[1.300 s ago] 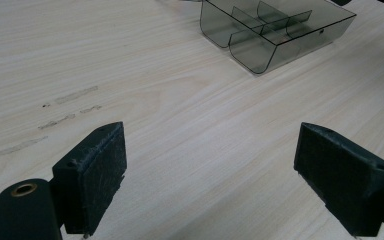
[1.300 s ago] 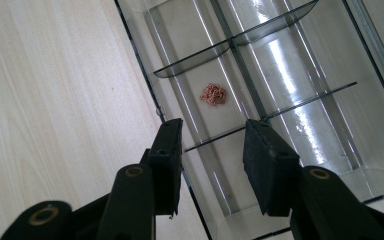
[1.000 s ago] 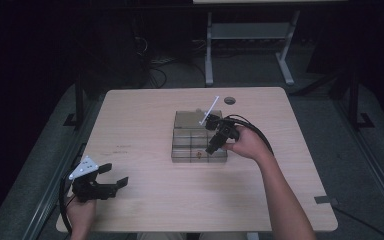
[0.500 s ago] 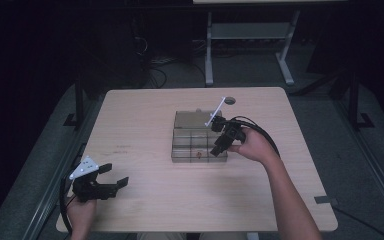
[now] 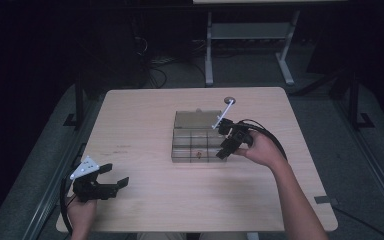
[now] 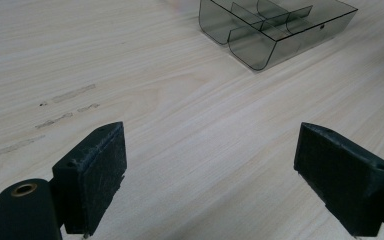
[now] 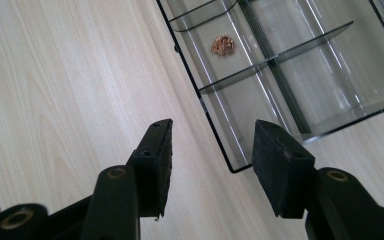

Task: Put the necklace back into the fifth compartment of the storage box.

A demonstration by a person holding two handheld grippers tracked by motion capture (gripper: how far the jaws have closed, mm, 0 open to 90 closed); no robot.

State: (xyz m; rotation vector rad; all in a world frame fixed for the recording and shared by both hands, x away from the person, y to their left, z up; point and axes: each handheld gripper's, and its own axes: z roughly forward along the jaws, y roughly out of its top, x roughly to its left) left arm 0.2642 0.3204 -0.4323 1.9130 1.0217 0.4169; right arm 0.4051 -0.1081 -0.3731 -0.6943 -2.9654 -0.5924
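Note:
A clear smoked plastic box [image 5: 195, 137] with several compartments sits mid-table. A small copper-coloured crumpled piece [image 7: 223, 45] lies in one compartment near the box's front wall, a reddish speck [image 5: 198, 155] in the high view. My right gripper [image 5: 223, 150] hovers at the box's front right corner. Its jaws have just been opening, and the right gripper [image 7: 214, 130] is open, with only the box corner [image 7: 240, 167] under the gap. My left gripper [image 5: 115, 175] rests at the table's front left. In its own view the left gripper [image 6: 210, 135] stands wide open over bare wood, the box [image 6: 275, 25] far ahead.
The light wooden table [image 5: 145, 115] has a small round grey disc [image 5: 229, 100] behind the box. A white tag [image 5: 222, 116] sticks up from the right gripper. A black cable [image 5: 265, 132] loops behind the right hand. Metal frame legs [image 5: 208, 45] stand on the dark floor beyond.
The right gripper has slid to the right, from over the box to its front right corner, with its jaws spreading wider. The left gripper has stayed put.

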